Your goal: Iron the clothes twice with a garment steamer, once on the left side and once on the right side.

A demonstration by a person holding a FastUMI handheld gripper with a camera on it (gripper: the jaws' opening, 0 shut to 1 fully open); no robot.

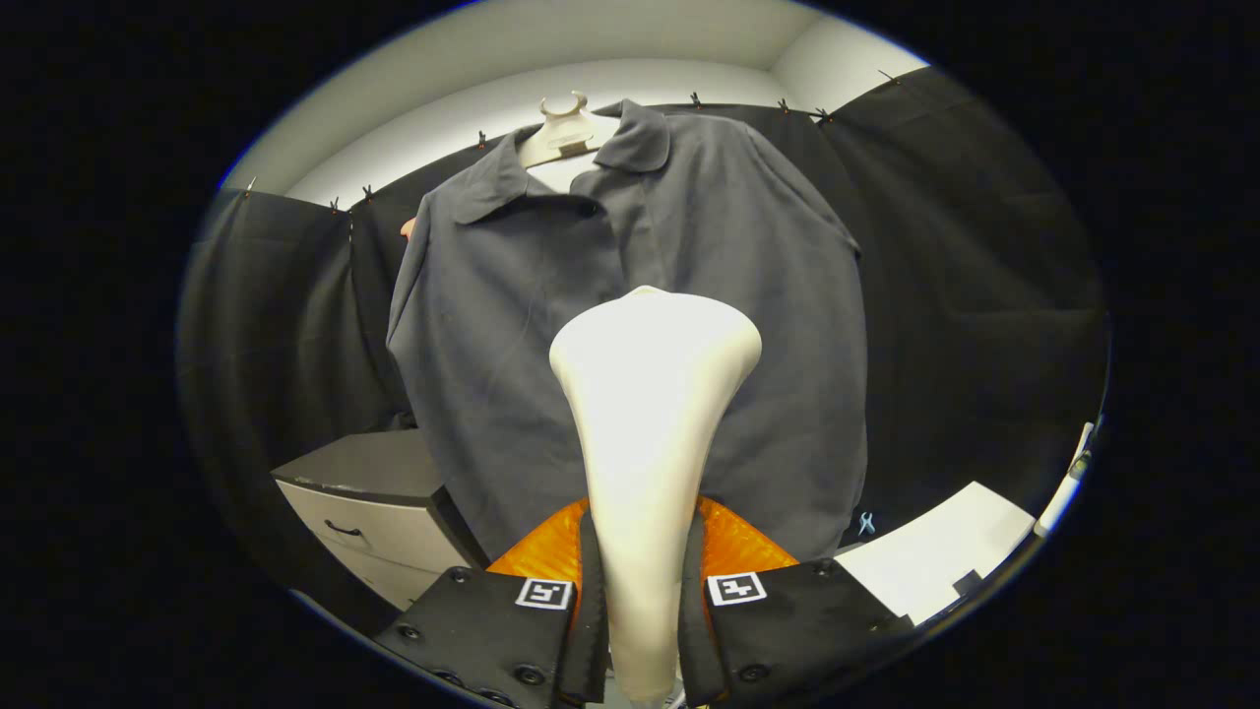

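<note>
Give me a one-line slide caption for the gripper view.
Gripper shut on the garment steamer, its head raised before the hanging dark shirt.

We are viewing a garment steamer (650, 414) of smooth, faintly glossy plastic, its neck clamped between the gripper (642, 601) fingers. Beyond it, we are seeing a shirt (551, 325) of matt woven cloth hanging on a smooth plastic hanger (563, 133), and a matt-surfaced cabinet (379, 502).

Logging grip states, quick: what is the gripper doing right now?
Gripper: shut on the garment steamer, its head raised before the hanging shirt.
</note>
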